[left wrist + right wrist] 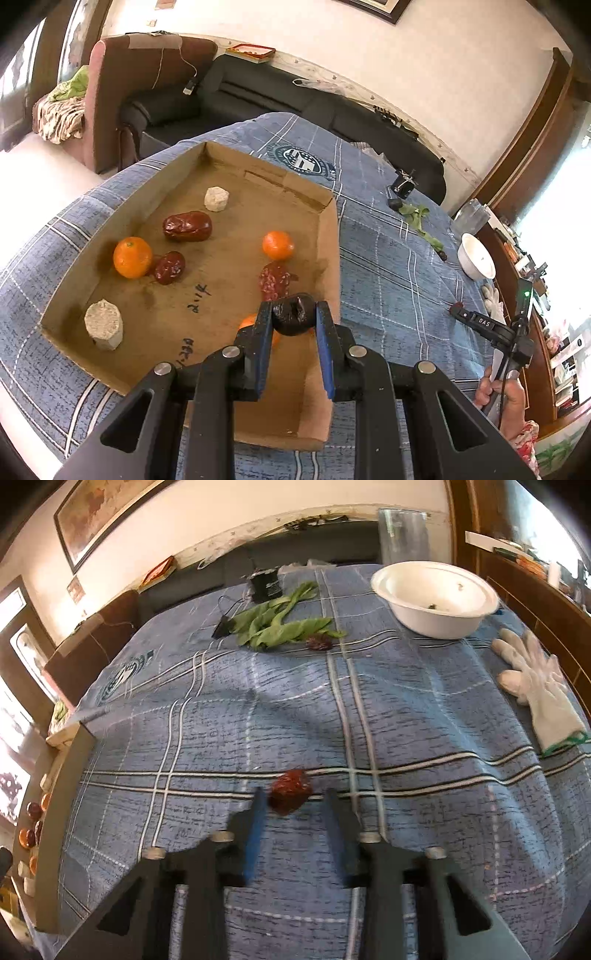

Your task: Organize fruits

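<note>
A blue plaid tablecloth (406, 709) covers the table; on it lies a shallow brown cardboard tray (328, 240) holding glossy orange tangerines (132, 257) and wrinkled dark red dates (187, 226). A white round bowl (436, 598) stands well apart. My left tongs (293, 314) grip a dark wrinkled date (293, 319) above the tray. My right tongs (293, 797) pinch a small red date (290, 790) over the cloth.

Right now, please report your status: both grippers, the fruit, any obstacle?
Left gripper shut on dark date, over cardboard tray. Right gripper shut on red date. Nothing in the way.
</note>
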{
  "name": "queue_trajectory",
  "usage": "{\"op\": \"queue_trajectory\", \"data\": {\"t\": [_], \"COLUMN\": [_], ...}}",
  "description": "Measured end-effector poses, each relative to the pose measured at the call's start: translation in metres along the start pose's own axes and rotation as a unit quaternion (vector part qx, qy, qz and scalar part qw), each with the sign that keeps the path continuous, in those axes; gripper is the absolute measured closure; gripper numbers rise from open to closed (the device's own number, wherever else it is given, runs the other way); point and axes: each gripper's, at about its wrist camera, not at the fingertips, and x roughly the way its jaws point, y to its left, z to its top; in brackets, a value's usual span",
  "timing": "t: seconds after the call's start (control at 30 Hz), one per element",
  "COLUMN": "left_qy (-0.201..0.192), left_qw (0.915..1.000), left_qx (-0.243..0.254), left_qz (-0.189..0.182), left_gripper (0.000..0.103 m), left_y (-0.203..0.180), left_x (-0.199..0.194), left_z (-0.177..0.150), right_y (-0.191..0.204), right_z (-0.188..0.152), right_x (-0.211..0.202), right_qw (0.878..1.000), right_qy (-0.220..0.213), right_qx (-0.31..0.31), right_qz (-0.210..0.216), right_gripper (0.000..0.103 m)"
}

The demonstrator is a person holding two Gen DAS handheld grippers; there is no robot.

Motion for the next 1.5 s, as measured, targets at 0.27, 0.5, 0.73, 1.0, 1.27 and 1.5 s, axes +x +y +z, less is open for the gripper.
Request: {"op": "queue_trajectory", "data": {"t": [0.27,0.5,0.73,1.0,1.27,1.5], "left_qy": [-0.008,-0.002,0.007,0.014,-0.019,-0.067], "left_qw": [0.9998,0.9984,0.9940,0.9909,0.9916,0.9828], "left_qx": [-0.007,-0.011,-0.011,-0.020,-0.036,-0.001], "left_qz": [0.014,0.055,0.109,0.132,0.123,0.172], "left_gripper": [0.081,0.081,0.081,0.080,0.057,0.047], "left_y": [0.016,0.036,0.059,0.074,0.083,0.069], "left_x": [-0.007,-0.005,-0.001,0.006,-0.021,-0.048], "left_z": [0.003,0.003,0.009,0.007,0.005,0.004], "right_y": [0.018,0.101,0.216,0.293,0.312,0.312], "right_z": [-0.006,-0.023,-0.061,-0.110,-0.131,-0.136], "right_x": [-0.023,-0.055,-0.062,-0.045,-0.032,-0.060], "right_qw": [1.000,0.988,0.958,0.938,0.932,0.939], "right_qy": [-0.014,-0.002,0.031,0.055,0.069,0.015], "right_qx": [-0.017,-0.084,-0.188,-0.281,-0.316,-0.310], "right_qz": [0.020,0.127,0.213,0.195,0.166,0.146], "right_gripper": [0.081,0.081,0.080,0.080,0.079,0.050]}}
